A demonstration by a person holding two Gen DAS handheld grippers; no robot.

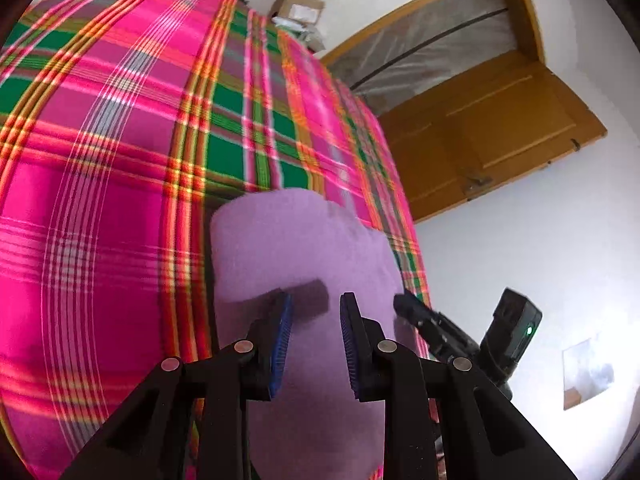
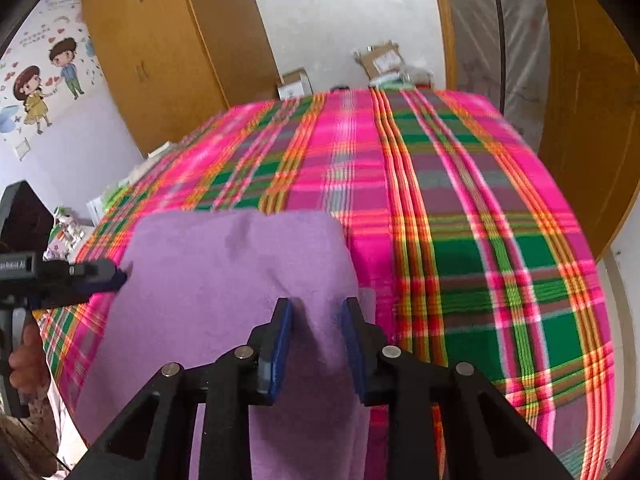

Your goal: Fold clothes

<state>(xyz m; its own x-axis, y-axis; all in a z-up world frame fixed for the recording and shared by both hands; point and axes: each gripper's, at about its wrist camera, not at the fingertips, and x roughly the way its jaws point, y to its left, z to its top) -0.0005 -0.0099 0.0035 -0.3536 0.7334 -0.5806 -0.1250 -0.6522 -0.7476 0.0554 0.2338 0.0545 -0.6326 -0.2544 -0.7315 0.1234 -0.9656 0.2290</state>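
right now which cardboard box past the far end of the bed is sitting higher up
The open cardboard box on the right, nearer the door frame, sits higher. The smaller white-sided box to its left, towards the wardrobe, sits lower.

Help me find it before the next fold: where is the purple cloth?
In both wrist views the purple cloth lies on the plaid blanket, at its near edge.

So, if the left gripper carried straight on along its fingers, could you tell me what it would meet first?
Most likely the purple cloth lying directly ahead of the open left gripper, with the plaid blanket beyond it. Depth is unclear, so the fingers may already be just above the fabric.
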